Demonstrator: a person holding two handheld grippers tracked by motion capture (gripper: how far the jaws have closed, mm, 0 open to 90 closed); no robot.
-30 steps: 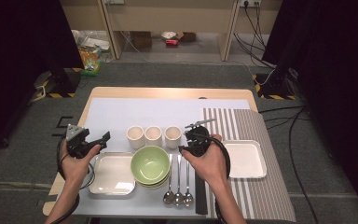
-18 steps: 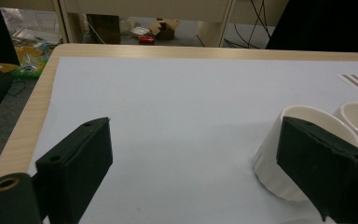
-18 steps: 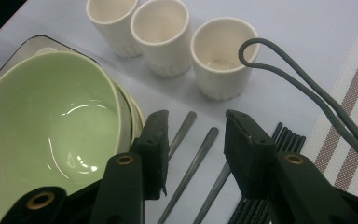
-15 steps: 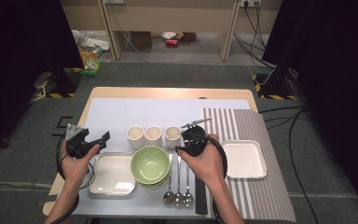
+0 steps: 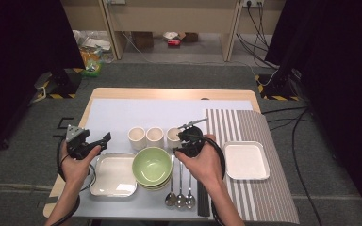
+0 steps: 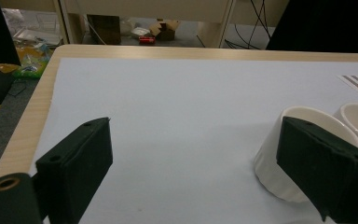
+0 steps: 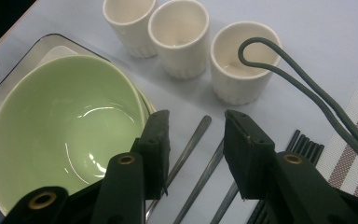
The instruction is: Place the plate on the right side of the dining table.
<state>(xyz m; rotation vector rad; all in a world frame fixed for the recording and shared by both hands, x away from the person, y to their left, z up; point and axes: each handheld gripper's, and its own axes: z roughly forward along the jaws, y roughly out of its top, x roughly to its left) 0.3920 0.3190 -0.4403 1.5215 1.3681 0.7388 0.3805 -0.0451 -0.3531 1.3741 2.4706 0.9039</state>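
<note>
Three white cups stand in a row mid-table: left cup (image 5: 136, 137), middle cup (image 5: 154, 136), right cup (image 5: 173, 137). In front of them a green bowl (image 5: 152, 165) tops a small stack. My right gripper (image 5: 183, 145) hovers open just right of the bowl; in the right gripper view its jaws (image 7: 196, 119) straddle air above the spoon handles (image 7: 191, 144), beside the bowl's rim (image 7: 137, 102). My left gripper (image 5: 95, 143) is open at the table's left. In the left gripper view its wide jaws (image 6: 196, 126) face bare mat, with a cup (image 6: 279, 158) by the right jaw.
A square plate with a dark rim (image 5: 114, 175) lies left of the bowl. Three spoons (image 5: 180, 195) and black chopsticks (image 5: 202, 205) lie in front of my right hand. A white square plate (image 5: 246, 160) rests on the striped placemat (image 5: 264, 202). A cable (image 7: 307, 93) loops over the right cup.
My right hand has shifted slightly left toward the green bowl. The left hand has stayed where it was.
</note>
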